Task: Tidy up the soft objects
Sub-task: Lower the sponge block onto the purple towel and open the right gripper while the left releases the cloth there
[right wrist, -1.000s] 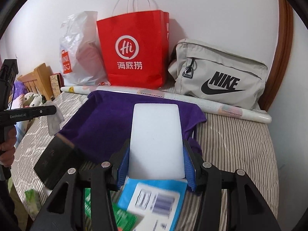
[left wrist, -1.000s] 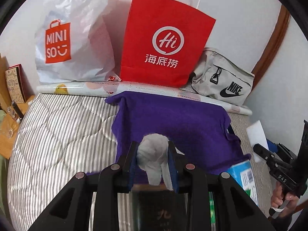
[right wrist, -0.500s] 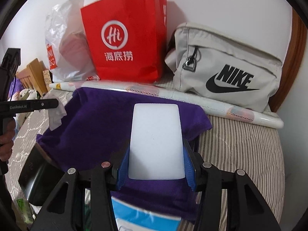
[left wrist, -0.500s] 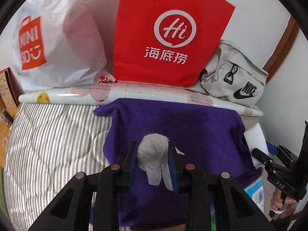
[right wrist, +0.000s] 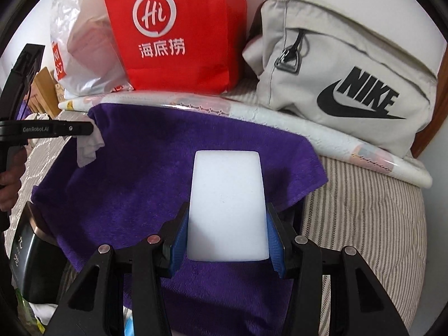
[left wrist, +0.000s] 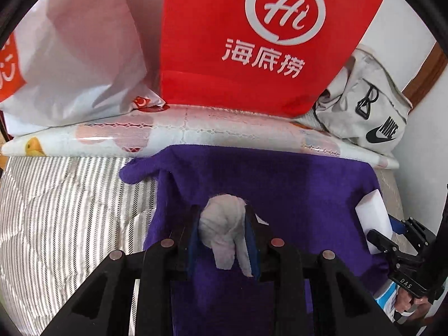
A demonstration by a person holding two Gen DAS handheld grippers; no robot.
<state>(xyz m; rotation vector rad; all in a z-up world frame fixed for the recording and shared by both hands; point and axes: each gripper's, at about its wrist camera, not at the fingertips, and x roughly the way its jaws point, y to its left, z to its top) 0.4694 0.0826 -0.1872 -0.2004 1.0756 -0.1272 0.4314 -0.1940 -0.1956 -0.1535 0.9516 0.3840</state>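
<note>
Sponge (right wrist: pixel 226 207), white and rectangular, sat clamped between my right gripper's (right wrist: pixel 227 238) blue pads, jutting forward over the purple towel (right wrist: pixel 156 184) spread on the striped bed (right wrist: pixel 364 224). My left gripper (left wrist: pixel 222 238) pinched a crumpled white cloth (left wrist: pixel 224 232) above that towel. Only the right view showed the black case (right wrist: pixel 30 268) under the towel's near left edge.

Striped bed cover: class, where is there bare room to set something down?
Bare striped bed cover lies left of the purple towel, and again right of it, below the patterned roll. The wall side is crowded with the red bag, plastic bag and grey pouch.
</note>
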